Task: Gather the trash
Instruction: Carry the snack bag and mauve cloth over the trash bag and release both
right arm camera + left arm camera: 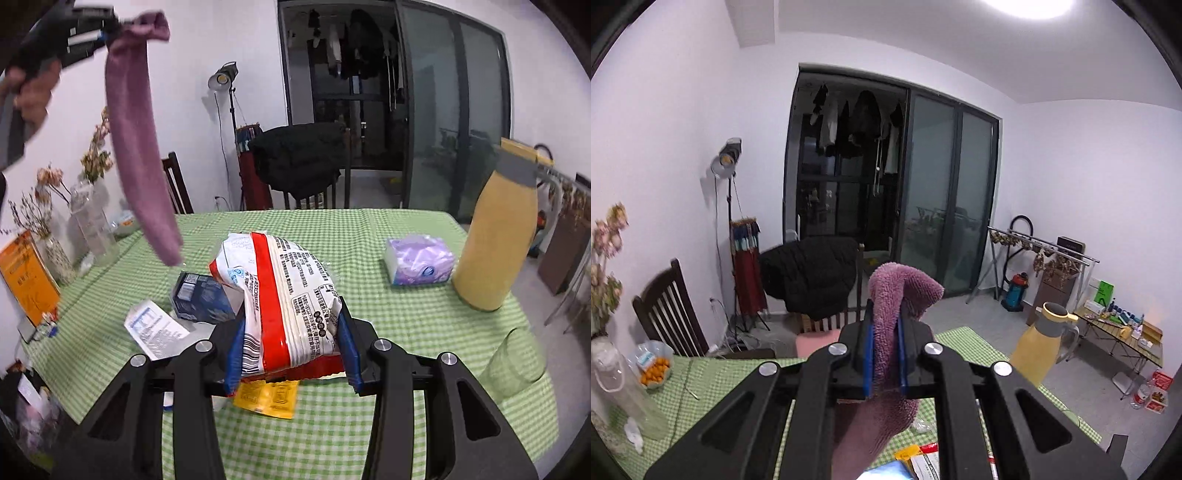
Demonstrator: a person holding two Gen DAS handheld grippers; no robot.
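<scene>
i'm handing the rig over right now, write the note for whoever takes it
Left tool: shut on the purple cloth, held high above the table; the cloth hangs free.
Right tool: shut on the red-and-white wrapper, low over the table's middle.
Still on the table: blue box, white leaflet, yellow packet under the wrapper.
Also there: tissue pack, yellow jug, green cup.
Done: wrapper gripped. Left: bin it and gather the rest. No bin is in view.
</scene>
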